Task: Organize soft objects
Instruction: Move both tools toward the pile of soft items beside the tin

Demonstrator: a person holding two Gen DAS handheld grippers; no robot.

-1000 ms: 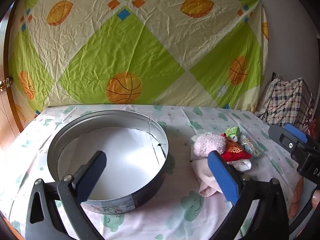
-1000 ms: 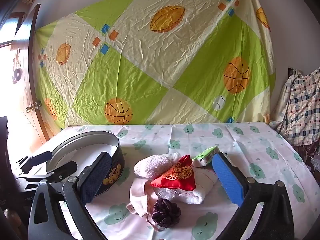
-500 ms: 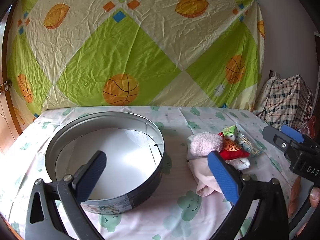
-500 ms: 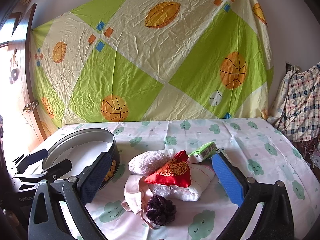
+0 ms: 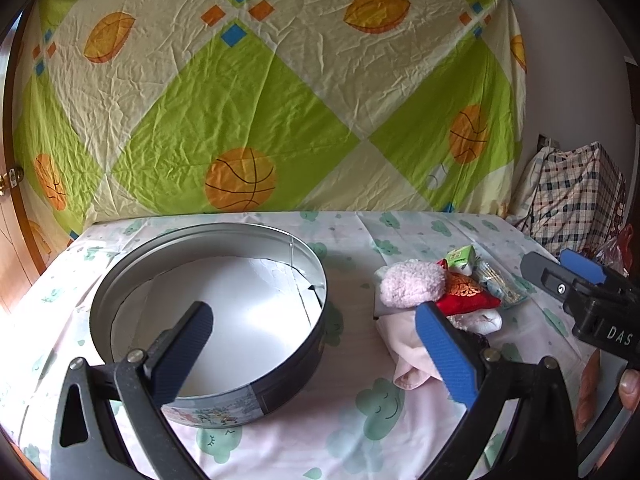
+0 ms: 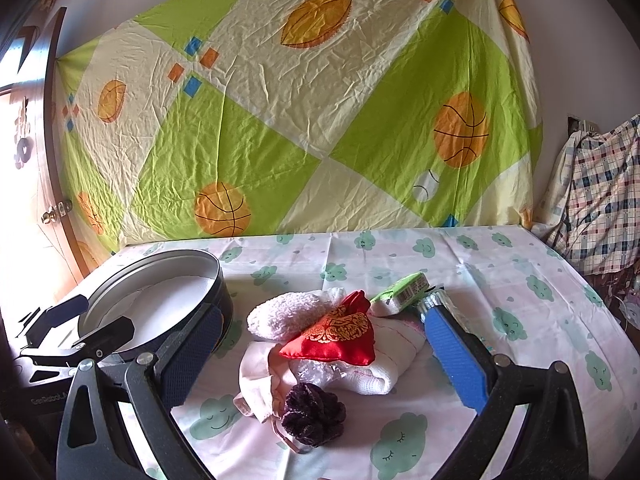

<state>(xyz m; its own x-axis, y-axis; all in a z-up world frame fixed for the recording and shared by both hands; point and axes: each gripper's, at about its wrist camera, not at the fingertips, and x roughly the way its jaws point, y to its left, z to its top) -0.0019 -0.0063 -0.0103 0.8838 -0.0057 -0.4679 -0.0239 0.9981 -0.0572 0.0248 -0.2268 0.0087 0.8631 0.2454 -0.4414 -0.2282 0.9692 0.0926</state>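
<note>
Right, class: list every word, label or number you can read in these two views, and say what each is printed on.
"DAS": white letters on the right gripper body, cut off at the frame edge.
"GenRobot...": faint on the left gripper body, partly unreadable.
Green packet: print too small.
Round tin: side picture too blurred.

Bright daylight from left, blown-out glare there; sharp focus; fisheye bending, dark corners.
</note>
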